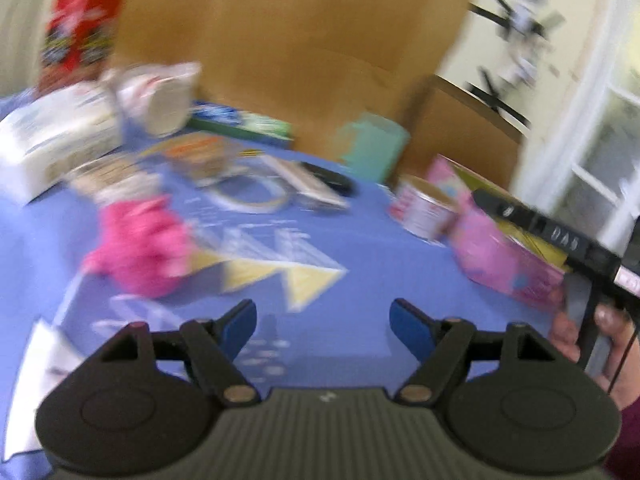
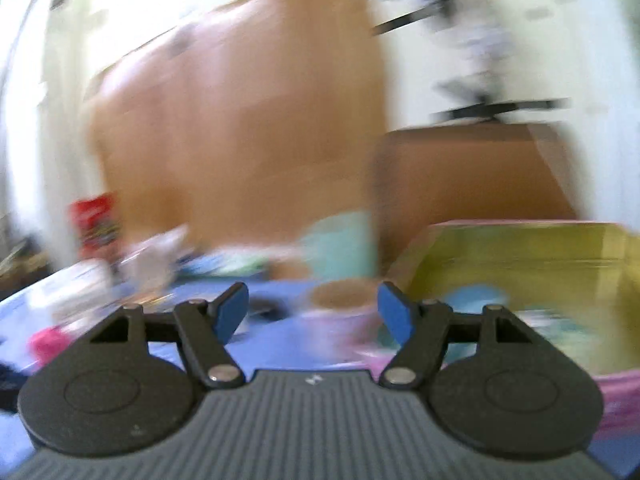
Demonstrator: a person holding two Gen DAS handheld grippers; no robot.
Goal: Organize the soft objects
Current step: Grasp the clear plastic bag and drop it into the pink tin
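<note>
Pink and fuzzy, a soft toy lies on the blue cloth of a cluttered table, ahead and to the left of the left gripper; blur smears its outline, so its facing cannot be told, though its bulk seems to run away from the camera toward a paler, speckled upper part; the left gripper's blue-padded jaws stand wide apart with nothing between them, well short of the toy; yellow triangles printed on the cloth lie just right of the toy. To the right stands a pink box with a yellow lining, a small printed tub just beside its near corner; a mint green container sits farther back against brown cardboard; white packages and a red bag crowd the far left. From the right wrist view, the right gripper likewise hangs with jaws spread and empty; the pink box opens just ahead on its right; the toy shows as a pink smear at far left.
</note>
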